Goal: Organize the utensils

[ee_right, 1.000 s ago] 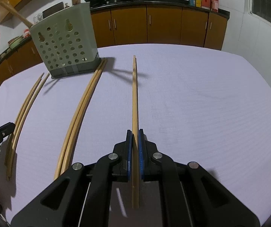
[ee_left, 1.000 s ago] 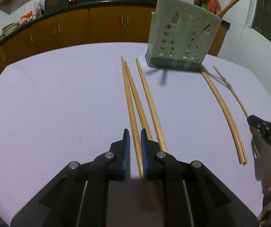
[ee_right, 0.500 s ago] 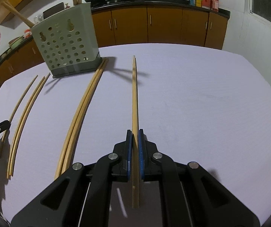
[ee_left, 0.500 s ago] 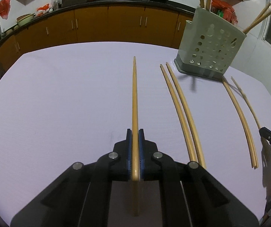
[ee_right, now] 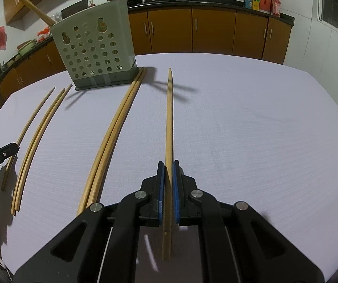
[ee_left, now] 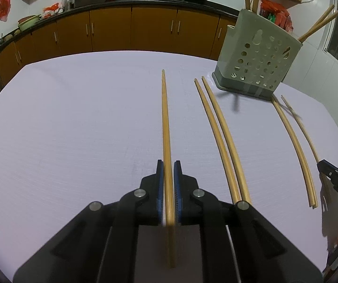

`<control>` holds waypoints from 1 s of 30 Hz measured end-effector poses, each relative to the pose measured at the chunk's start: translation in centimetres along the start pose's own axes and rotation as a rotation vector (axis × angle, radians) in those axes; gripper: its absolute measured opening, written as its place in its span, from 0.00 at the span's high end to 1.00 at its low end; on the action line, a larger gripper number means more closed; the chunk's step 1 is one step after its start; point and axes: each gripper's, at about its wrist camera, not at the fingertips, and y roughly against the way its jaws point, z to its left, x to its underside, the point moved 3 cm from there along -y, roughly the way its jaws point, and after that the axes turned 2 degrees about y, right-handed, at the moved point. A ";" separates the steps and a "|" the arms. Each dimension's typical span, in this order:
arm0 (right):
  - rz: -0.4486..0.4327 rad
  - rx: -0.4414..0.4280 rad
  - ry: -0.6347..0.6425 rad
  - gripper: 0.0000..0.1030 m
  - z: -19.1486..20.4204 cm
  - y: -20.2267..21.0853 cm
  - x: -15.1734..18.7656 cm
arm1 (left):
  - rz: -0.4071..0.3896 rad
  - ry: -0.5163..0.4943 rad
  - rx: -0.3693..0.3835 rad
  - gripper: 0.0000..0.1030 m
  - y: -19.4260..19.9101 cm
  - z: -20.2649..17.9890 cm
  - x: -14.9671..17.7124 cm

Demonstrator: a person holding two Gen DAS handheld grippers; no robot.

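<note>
My left gripper (ee_left: 168, 165) is shut on a wooden chopstick (ee_left: 165, 122) that points straight ahead above the table. My right gripper (ee_right: 168, 164) is shut on another chopstick (ee_right: 169, 118), also pointing ahead. The grey perforated utensil holder (ee_left: 256, 66) stands at the back right in the left wrist view and at the back left in the right wrist view (ee_right: 95, 54), with several chopsticks standing in it. Two loose chopsticks (ee_left: 220, 136) lie right of my left gripper. Another pair (ee_left: 296, 148) lies further right; it also shows in the right wrist view (ee_right: 112, 136).
The table is covered with a lilac cloth (ee_left: 74, 129). Orange kitchen cabinets (ee_left: 112, 30) with woks on the counter run along the back wall. The right gripper's tip (ee_left: 333, 181) shows at the right edge of the left view.
My left gripper shut on one chopstick of the three, lifted it and swung left, away from the other two. My right gripper kept hold of its chopstick and hardly moved.
</note>
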 end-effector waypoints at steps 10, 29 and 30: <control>0.000 0.002 0.002 0.92 0.0 0.0 0.0 | 0.000 0.004 0.001 0.89 0.0 -0.1 0.0; 0.000 0.003 0.002 0.92 0.0 0.0 0.0 | 0.000 0.008 0.003 0.89 0.0 -0.2 -0.1; 0.000 0.002 0.002 0.92 0.1 0.0 0.0 | 0.000 0.008 0.003 0.89 0.0 -0.2 -0.1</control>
